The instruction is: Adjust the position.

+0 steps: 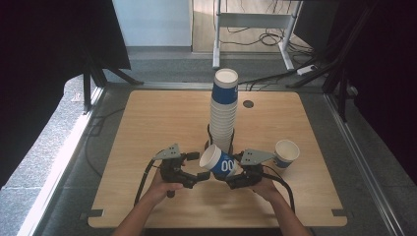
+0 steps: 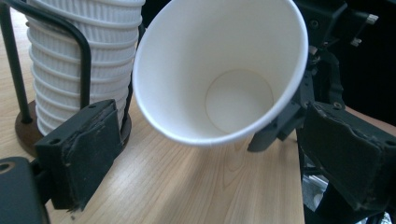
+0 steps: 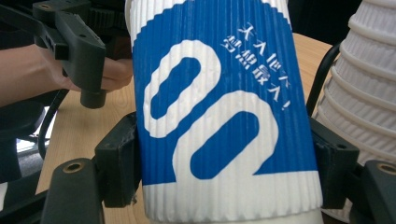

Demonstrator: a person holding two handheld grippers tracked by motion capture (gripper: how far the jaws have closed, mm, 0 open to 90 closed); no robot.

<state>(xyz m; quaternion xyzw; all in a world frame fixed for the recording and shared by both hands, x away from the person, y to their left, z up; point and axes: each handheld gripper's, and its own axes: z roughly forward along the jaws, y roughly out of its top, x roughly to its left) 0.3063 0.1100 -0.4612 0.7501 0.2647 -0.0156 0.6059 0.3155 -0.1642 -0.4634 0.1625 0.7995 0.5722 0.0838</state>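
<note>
Two grippers flank one tilted paper cup (image 1: 220,161) held above the table (image 1: 147,123), in front of the cup stack (image 1: 223,110). Left gripper (image 1: 198,166) is released, jaws clear of the rim. Right gripper (image 1: 235,171) is clamped on the ribbed wall. Crushing is judged likely if squeezed harder; slipping if loosened.

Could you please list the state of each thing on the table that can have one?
blue cup: tipped sideways, empty, clamped in the right gripper.
right gripper: shut on the blue cup.
left gripper: open, holding nothing.
cup stack: upright in its wire holder.
single cup: upright, standing alone on the table.
</note>
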